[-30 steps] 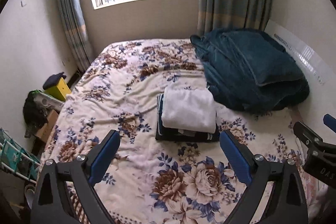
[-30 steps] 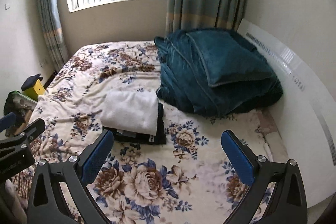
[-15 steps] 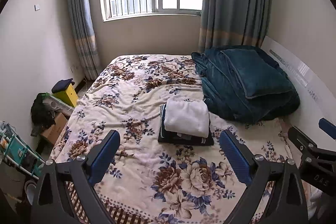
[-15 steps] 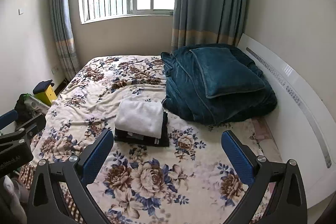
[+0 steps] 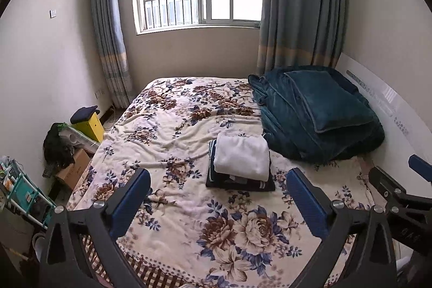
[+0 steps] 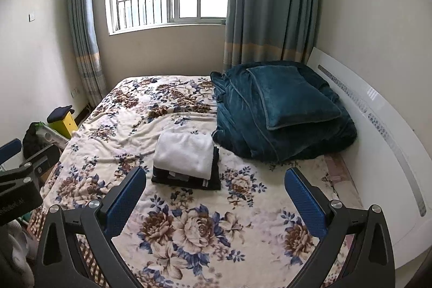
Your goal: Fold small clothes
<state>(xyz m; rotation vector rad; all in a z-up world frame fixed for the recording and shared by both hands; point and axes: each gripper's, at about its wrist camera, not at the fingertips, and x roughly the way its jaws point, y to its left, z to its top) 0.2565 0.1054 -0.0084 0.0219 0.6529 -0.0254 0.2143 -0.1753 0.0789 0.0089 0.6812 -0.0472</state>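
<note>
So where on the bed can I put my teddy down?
Bare spots on the bed: the wide stretch left of the folded clothes stack, toward the window, and the near strip before the stack. The right side is crowded by the teal blanket pile.

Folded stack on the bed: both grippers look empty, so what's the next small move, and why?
Probably hold back and look for another garment. The folded stack sits tidy, white piece on top; the left gripper and right gripper stand open, empty, clear of it. No loose clothes show on the floral bedspread.
</note>
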